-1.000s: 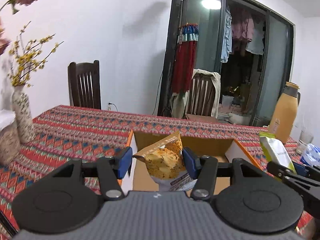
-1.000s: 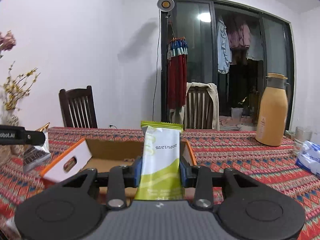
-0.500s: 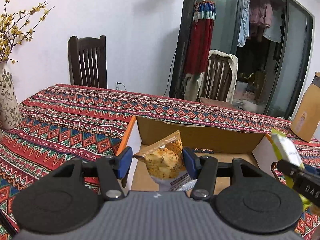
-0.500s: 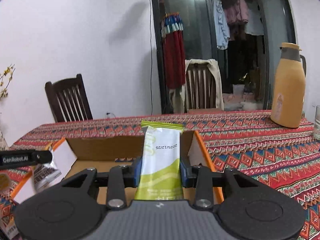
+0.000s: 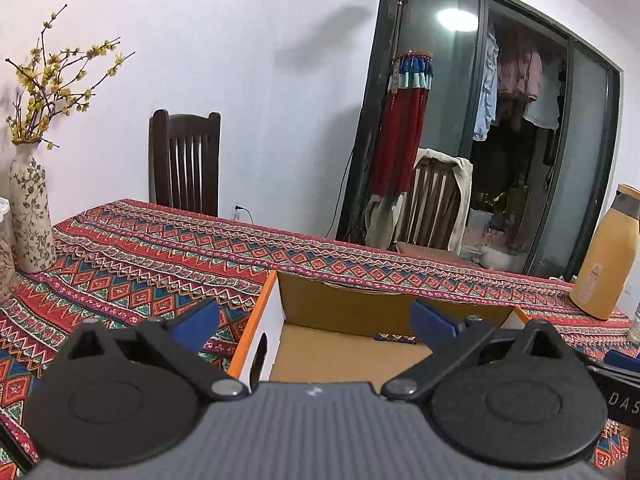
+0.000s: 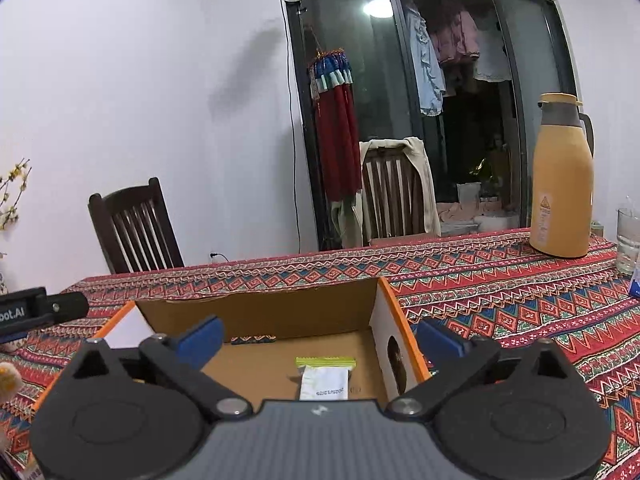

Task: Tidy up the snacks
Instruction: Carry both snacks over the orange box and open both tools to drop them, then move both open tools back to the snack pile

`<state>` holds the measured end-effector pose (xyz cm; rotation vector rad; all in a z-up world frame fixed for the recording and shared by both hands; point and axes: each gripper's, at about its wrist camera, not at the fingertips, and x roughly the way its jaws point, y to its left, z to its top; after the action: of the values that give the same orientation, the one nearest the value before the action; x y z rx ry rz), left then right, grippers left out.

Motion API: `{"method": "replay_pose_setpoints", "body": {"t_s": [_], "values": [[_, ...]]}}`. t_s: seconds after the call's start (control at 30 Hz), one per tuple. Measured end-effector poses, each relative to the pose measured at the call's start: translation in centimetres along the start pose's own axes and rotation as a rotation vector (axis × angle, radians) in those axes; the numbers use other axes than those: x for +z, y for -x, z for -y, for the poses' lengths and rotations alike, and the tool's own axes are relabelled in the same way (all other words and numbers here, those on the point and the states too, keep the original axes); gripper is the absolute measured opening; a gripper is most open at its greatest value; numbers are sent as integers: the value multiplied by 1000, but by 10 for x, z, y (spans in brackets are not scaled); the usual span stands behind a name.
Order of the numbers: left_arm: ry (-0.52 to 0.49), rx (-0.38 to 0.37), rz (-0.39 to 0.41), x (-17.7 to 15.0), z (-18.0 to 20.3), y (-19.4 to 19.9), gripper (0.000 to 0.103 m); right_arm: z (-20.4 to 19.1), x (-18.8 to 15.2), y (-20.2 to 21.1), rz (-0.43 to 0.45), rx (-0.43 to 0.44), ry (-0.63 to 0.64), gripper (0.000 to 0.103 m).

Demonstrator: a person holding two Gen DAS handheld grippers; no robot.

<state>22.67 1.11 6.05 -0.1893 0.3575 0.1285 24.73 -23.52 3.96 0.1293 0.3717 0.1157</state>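
We hold both tools over the open cardboard box with orange edges and white end panels (image 6: 384, 320), which sits on the red patterned tablecloth (image 6: 500, 280), because the box is where the snacks are being gathered. Our right gripper (image 6: 320, 338) has its blue-padded fingers (image 6: 200, 338) spread wide and grasps nothing; directly below and ahead of it the green-and-white foil snack packet (image 6: 325, 378) lies flat on the box floor, near the right end wall, with its printed date facing up. We judge that this packet is delivered and that the spread fingers serve to clear it. Our left gripper (image 5: 314, 326) is likewise released, its blue pads (image 5: 196, 326) wide apart over the left part of the box with nothing between them; in its own view the box floor ahead looks bare, and anything directly under the tool body is hidden, so we cannot tell what lies there. In the right view a pale, crumbly-looking shape shows at the far left edge, too cropped to name. The tall tan thermos jug (image 6: 560, 184) and the clear drinking glass (image 6: 628, 240) stand well apart on the far right of the table, out of our working path. The floral ceramic vase with yellow blossom twigs (image 5: 30, 216) stands far left.
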Motion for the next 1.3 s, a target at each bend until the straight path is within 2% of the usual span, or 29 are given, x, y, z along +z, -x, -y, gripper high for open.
{"method": "replay_pose_setpoints", "body": {"t_s": [0.37, 0.53, 0.7, 1.07, 1.3], "values": [[3, -16, 51, 12, 4, 32, 103, -6, 6, 16, 44, 3, 12, 103], [-4, -48, 70, 16, 2, 56, 103, -14, 13, 48, 96, 14, 54, 103], [-8, -62, 72, 11, -4, 80, 103, -20, 5, 80, 115, 30, 94, 103], [-38, -69, 25, -27, -31, 115, 103, -28, -41, 130, 53, 57, 118, 103], [-58, -40, -29, -58, -52, 123, 103, -15, -72, 144, -16, 35, 101, 103]]}}
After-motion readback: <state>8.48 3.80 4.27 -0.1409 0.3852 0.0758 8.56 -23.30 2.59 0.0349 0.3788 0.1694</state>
